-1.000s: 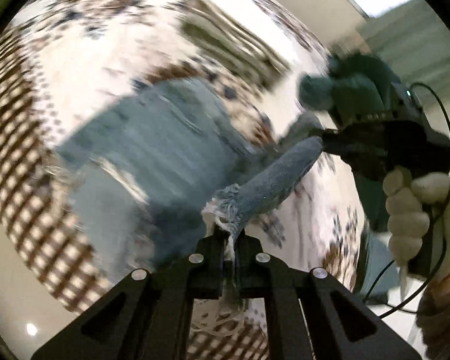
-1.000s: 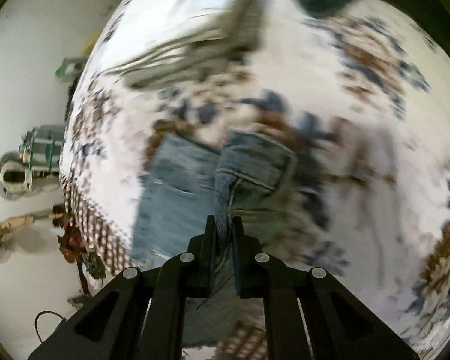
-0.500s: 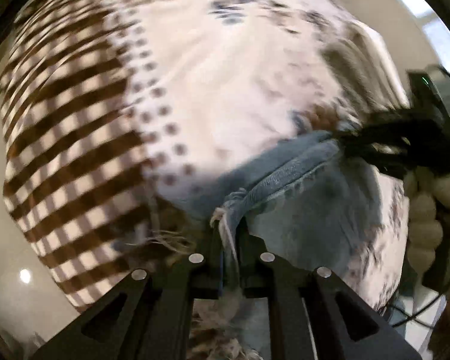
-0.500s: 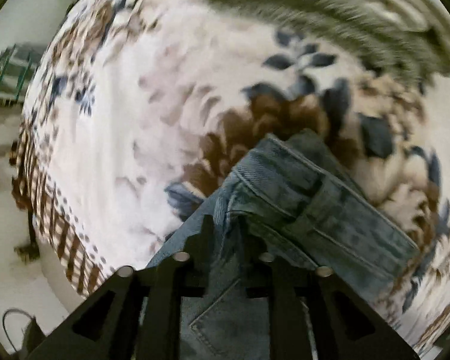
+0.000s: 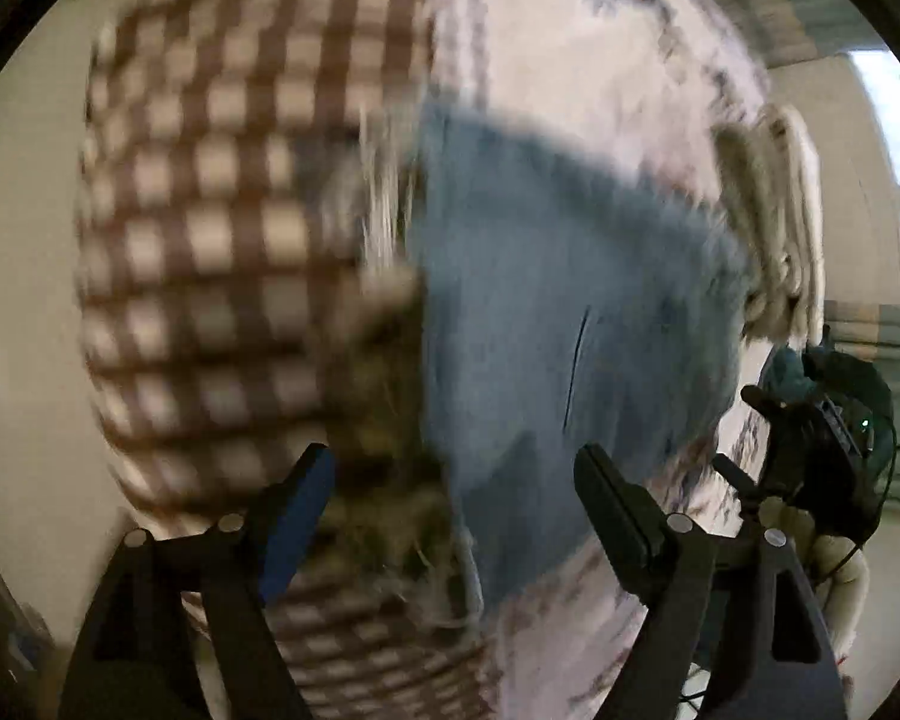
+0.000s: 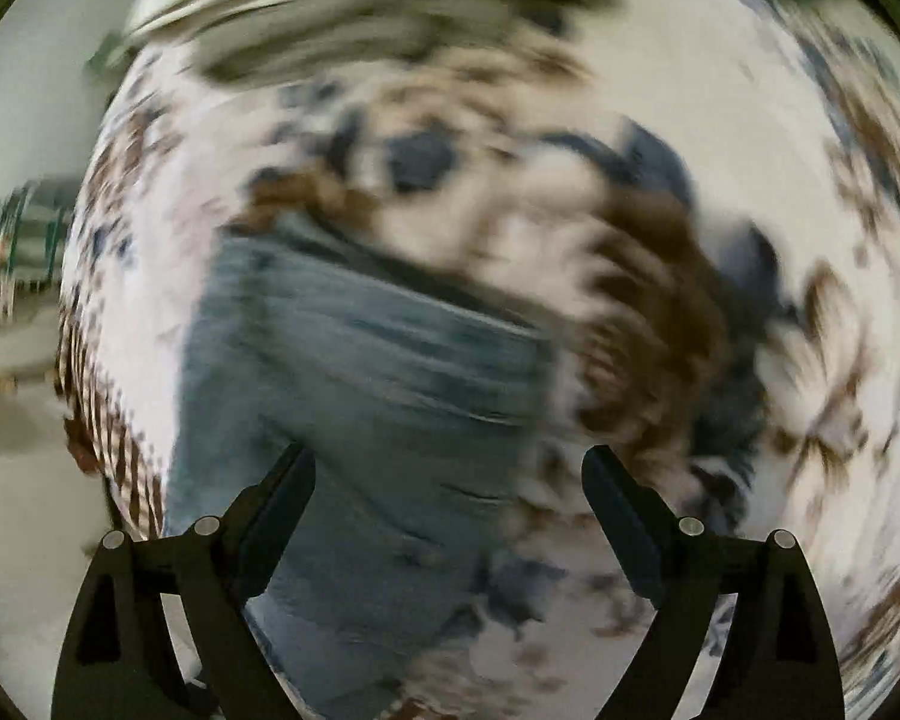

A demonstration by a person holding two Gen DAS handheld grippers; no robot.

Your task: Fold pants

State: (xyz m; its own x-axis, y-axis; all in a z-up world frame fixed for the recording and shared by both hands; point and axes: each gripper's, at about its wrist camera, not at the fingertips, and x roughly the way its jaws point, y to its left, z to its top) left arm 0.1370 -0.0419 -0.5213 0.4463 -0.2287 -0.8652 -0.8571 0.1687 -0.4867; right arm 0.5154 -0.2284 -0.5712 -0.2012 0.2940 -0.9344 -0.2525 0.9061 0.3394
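While both views are motion-blurred, the holdings read as follows. Item: denim pants point(image 5: 546, 312), blue, lying folded on a floral blanket point(image 6: 660, 96) with a brown checked border point(image 5: 210, 228); frayed hem threads show at their left edge in the left view. Left gripper point(image 5: 453, 492): fingers spread wide, nothing between them, poised above the denim. Right gripper point(image 6: 447, 480): fingers likewise spread and empty, over the waistband end of the pants. Judgement: both stand off the cloth so that the fold lies undisturbed. Also present: a striped grey-white textile point(image 5: 774, 210) beyond the pants, resting on the blanket.
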